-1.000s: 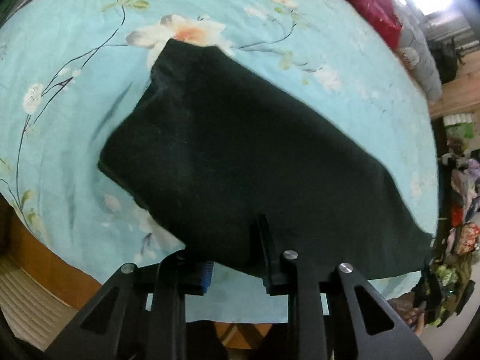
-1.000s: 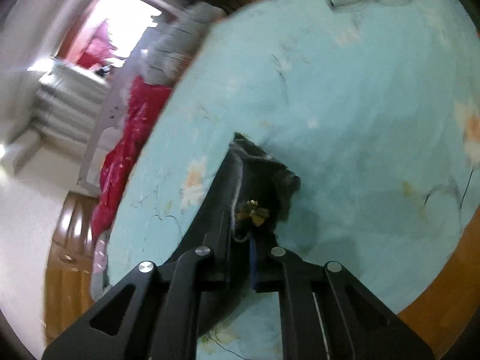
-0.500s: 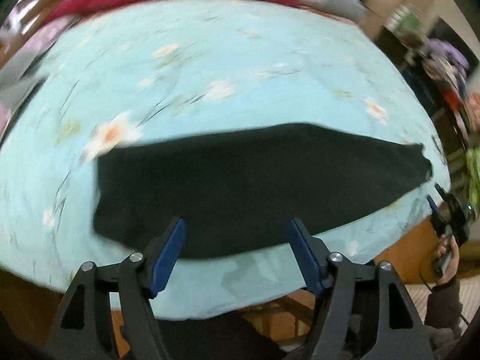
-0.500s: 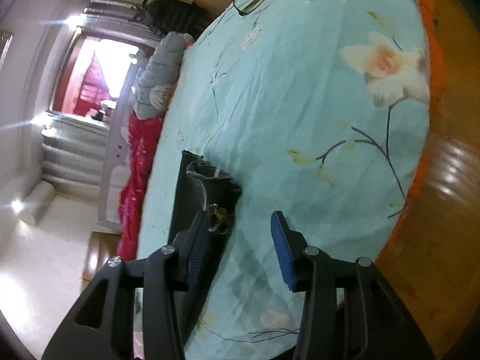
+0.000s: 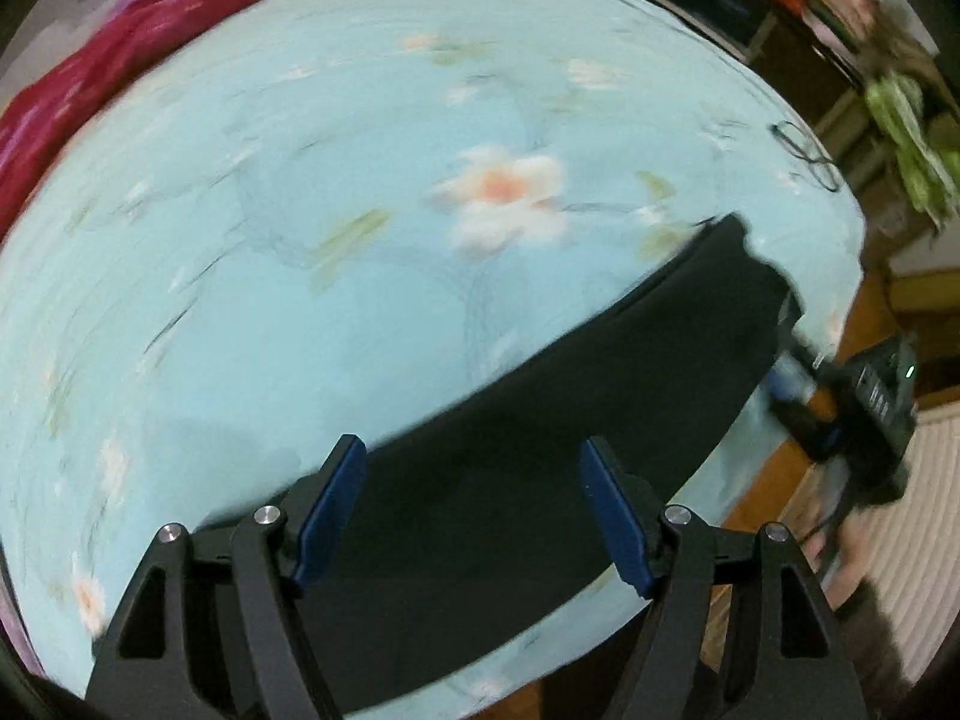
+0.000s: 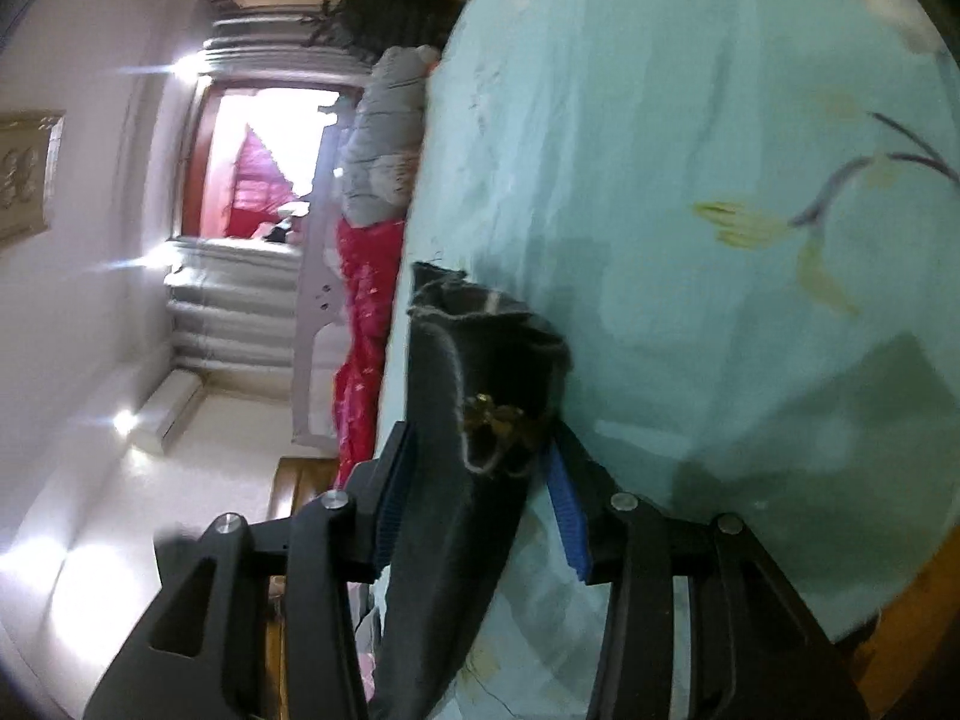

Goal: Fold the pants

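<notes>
The black pants (image 5: 576, 420) lie folded lengthwise as a long dark strip along the near edge of the bed, on a light blue floral sheet (image 5: 312, 252). My left gripper (image 5: 474, 507) is open just above one end of the strip, holding nothing. My right gripper (image 6: 480, 498) is open at the waist end of the pants (image 6: 480, 372), with the cloth and its small metal clasp between the spread jaws, not clamped. The right gripper also shows in the left wrist view (image 5: 798, 387) at the far end of the strip.
Red bedding (image 5: 108, 72) and a grey pillow (image 6: 384, 138) lie along the far side of the bed. Eyeglasses (image 5: 807, 147) rest on the sheet near the far right corner. The bed's wooden edge (image 6: 900, 648) and floor lie just beyond the pants.
Both grippers have opened and let go of the pants. The pants now lie flat along the bed edge. The left view has swung round; the right gripper has closed in around the waist.
</notes>
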The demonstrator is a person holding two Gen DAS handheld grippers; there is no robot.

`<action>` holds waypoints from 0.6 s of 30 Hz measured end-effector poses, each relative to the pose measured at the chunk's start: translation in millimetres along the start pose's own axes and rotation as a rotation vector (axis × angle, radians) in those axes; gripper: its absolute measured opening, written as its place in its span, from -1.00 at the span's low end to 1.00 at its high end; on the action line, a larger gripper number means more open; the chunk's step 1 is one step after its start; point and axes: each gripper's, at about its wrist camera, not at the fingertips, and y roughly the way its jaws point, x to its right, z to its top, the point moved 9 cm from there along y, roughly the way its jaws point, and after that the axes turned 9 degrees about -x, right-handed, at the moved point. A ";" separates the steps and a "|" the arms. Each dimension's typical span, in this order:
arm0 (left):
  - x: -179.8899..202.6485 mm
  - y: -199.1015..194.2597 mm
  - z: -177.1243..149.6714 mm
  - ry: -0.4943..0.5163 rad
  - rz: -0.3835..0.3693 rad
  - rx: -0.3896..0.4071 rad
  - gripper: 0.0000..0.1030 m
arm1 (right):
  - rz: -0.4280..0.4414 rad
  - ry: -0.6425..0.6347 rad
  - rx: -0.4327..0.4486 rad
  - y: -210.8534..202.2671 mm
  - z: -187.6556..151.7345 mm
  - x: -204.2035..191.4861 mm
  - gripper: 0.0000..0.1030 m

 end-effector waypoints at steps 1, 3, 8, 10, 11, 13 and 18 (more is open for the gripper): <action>17.8 5.5 18.6 0.026 -0.006 -0.008 0.44 | 0.027 0.001 -0.007 2.1 1.2 0.2 -0.14; 41.7 17.5 41.8 0.049 -0.010 -0.015 0.44 | 0.050 0.001 -0.018 1.0 0.0 3.8 -0.14; 90.9 45.8 81.8 0.097 -0.061 -0.071 0.43 | 0.086 -0.044 -0.047 -2.3 -6.5 5.9 -0.14; 103.1 54.7 90.9 0.104 -0.088 -0.097 0.44 | 0.087 -0.055 -0.054 -0.4 -5.6 5.7 -0.14; 107.4 59.1 94.6 0.107 -0.096 -0.102 0.44 | 0.090 -0.060 -0.057 0.2 -5.3 5.5 -0.14; 114.0 65.9 102.7 0.108 -0.111 -0.105 0.44 | 0.100 -0.060 -0.056 -0.2 -5.0 5.2 -0.14; 128.0 87.7 114.9 0.098 -0.187 -0.173 0.44 | 0.123 -0.055 -0.033 -3.7 -6.1 8.5 -0.14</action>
